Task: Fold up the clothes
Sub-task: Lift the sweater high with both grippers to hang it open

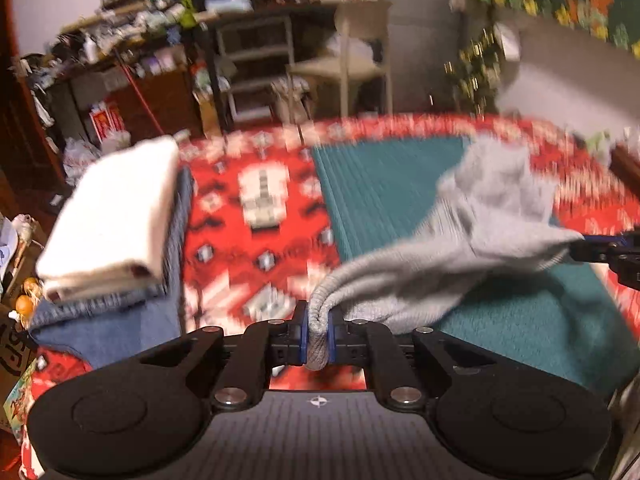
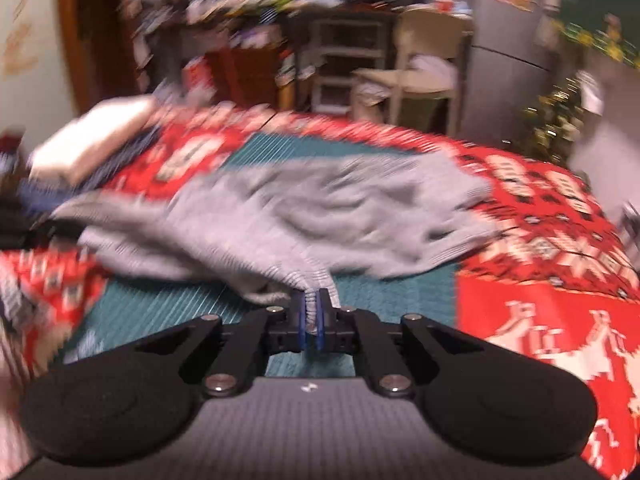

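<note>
1. Lift both corners evenly so the grey garment (image 2: 304,216) hangs flat, not twisted; keep it taut over the teal mat (image 1: 384,184) on the bed.
2. Left claw (image 1: 318,334) is clamped tight on a ribbed edge; right claw (image 2: 313,322) likewise pinches the hem.
3. Both point downward, side by side; the folded stack (image 1: 108,224) sits well left.
</note>
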